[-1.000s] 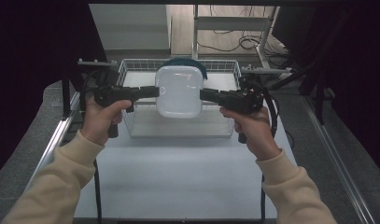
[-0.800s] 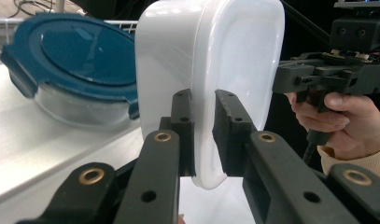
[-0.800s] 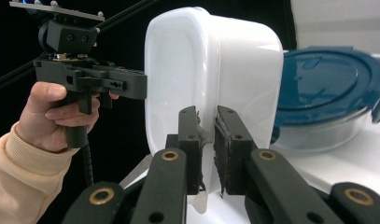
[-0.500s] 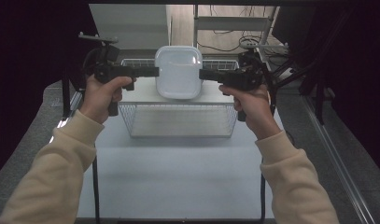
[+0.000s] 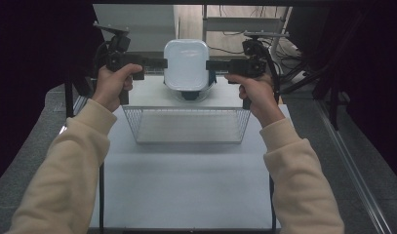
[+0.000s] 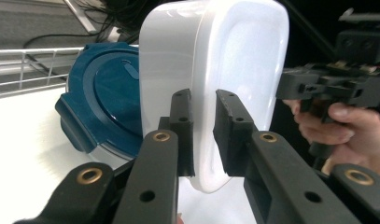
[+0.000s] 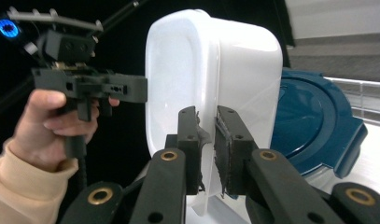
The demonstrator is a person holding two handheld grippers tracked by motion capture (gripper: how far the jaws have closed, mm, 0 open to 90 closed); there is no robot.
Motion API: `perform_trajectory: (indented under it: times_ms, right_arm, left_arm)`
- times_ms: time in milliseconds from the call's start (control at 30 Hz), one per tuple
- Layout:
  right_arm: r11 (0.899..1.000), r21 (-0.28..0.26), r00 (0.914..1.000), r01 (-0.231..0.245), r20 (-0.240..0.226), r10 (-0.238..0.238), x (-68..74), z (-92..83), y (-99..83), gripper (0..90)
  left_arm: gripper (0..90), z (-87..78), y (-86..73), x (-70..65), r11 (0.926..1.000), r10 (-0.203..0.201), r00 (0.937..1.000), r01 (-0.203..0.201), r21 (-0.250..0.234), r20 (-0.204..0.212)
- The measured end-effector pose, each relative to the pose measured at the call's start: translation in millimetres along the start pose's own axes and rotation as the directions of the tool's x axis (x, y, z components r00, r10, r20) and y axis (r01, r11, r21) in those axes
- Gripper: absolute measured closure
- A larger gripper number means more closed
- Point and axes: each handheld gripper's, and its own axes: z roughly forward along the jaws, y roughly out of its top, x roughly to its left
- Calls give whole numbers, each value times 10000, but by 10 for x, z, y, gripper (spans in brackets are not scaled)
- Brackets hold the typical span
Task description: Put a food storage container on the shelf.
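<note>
In the left gripper view the two black jaws pinch the rim of a white tub (image 6: pixel 225 70) that stands at the centre of the frame, one jaw on each face of its edge. In the right gripper view the jaws clamp the opposite rim of the same tub in the same way, low in the middle of the frame.

In the high view the left gripper (image 5: pixel 154 63) comes in from the left of the tub and the right gripper (image 5: pixel 216 65) from the right, both lying level at the upper middle of the picture, so the tub hangs between them, bottom side toward the camera. The left hand (image 5: pixel 113 83) and right hand (image 5: pixel 252 92) grip the handles below, in cream sleeves.

Just under and behind the tub sits a dark blue lid (image 6: pixel 103 102), round with clip tabs, on top of a clear container on the white table (image 5: pixel 186 185). Below that in the high view, at the centre of the frame, stands a wire basket (image 5: pixel 186 112), apart from the tub.
</note>
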Motion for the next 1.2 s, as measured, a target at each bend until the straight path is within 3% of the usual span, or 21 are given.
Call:
perform_trajectory:
  times_ms: [167,333,633,800,900,967,1033,1100,1200]
  right_arm:
    - [9973,-61,9973,-728,27,729,-100,45,63,793]
    - [9861,2,9861,-1662,12,1662,-213,100,142,780]
    - [9440,-193,9441,-3295,-125,3293,-452,219,189,763]
    - [9301,-355,9308,-3655,-137,3653,-536,282,180,744]
    - [9234,-313,9239,-3826,-167,3823,-573,311,161,728]
    - [9223,-359,9229,-3849,-241,3842,-580,311,154,727]
    - [9243,-430,9253,-3791,-287,3782,-573,311,150,660]
    - [9333,-741,9362,-3514,-257,3505,-539,305,152,542]
    - [9550,-1356,9631,-2637,182,2685,-435,216,148,459]
  left_arm:
    - [785,52,69,74,9987,-510,9987,510,-15,100]
    - [772,110,124,173,9945,-1036,9941,1039,-93,333]
    - [741,230,188,357,9815,-1869,9801,1892,-287,666]
    - [727,279,189,439,9764,-2116,9755,2137,-312,609]
    - [718,289,176,482,9739,-2208,9718,2243,-357,827]
    - [716,288,174,482,9756,-2132,9735,2167,-357,831]
    - [680,293,173,460,9793,-1955,9784,1984,-400,669]
    - [561,288,167,420,9831,-1657,9850,1688,-703,482]
    - [403,201,139,314,9863,-1070,9941,1082,-1247,162]
